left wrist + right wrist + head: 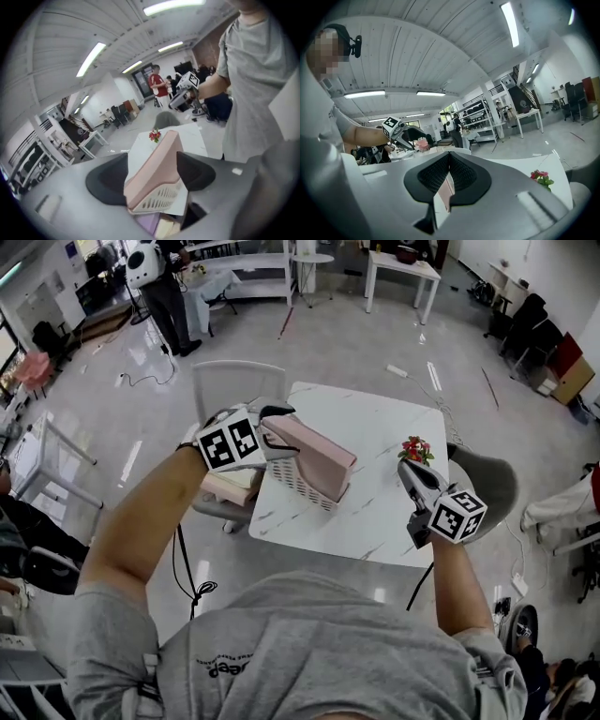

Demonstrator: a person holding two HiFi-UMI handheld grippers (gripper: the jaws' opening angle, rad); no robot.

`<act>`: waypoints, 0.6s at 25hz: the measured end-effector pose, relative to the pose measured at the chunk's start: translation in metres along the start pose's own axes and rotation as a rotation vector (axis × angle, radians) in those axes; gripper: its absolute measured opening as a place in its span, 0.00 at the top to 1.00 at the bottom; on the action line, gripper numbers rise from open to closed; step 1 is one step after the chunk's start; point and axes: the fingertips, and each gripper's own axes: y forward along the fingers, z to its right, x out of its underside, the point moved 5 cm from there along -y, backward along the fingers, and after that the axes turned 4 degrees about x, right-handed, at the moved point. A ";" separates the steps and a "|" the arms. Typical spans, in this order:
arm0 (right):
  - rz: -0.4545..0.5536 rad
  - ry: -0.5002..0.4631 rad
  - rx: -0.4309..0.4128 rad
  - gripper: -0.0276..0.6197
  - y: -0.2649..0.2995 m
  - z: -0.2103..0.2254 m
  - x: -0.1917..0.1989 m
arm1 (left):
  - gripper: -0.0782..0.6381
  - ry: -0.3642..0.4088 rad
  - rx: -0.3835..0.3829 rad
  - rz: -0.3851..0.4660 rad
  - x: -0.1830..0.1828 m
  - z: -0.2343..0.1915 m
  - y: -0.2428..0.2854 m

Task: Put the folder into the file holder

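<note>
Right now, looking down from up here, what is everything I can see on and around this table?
table: one, white marbled, centre.
folder: one, pink, standing in the file holder.
file holder: one, white mesh, on the table's left part.
flower plant: one, red blooms and green leaves, near the table's right edge.
chairs: two, a pale chair behind the table's left corner, a grey chair at its right.
bystander: one, dark clothes, far back left.
left hand-held gripper: one, grey with a marker cube, jaws open either side of the folder.
right hand-held gripper: one, grey with a marker cube, jaws shut, empty, by the flower plant.
</note>
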 end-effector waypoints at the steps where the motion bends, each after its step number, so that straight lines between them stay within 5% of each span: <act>1: 0.001 -0.013 -0.017 0.95 0.007 -0.009 -0.006 | 0.37 -0.050 -0.035 0.041 0.004 0.001 -0.015; 4: -0.001 -0.052 -0.070 0.95 0.029 -0.039 -0.024 | 0.39 -0.172 -0.132 0.140 0.024 0.012 -0.058; 10: -0.014 -0.123 -0.200 0.95 0.084 -0.116 -0.046 | 0.55 -0.296 -0.309 0.253 0.065 0.060 -0.126; 15: -0.038 -0.169 -0.385 0.95 0.148 -0.197 -0.046 | 0.68 -0.487 -0.553 0.396 0.099 0.109 -0.186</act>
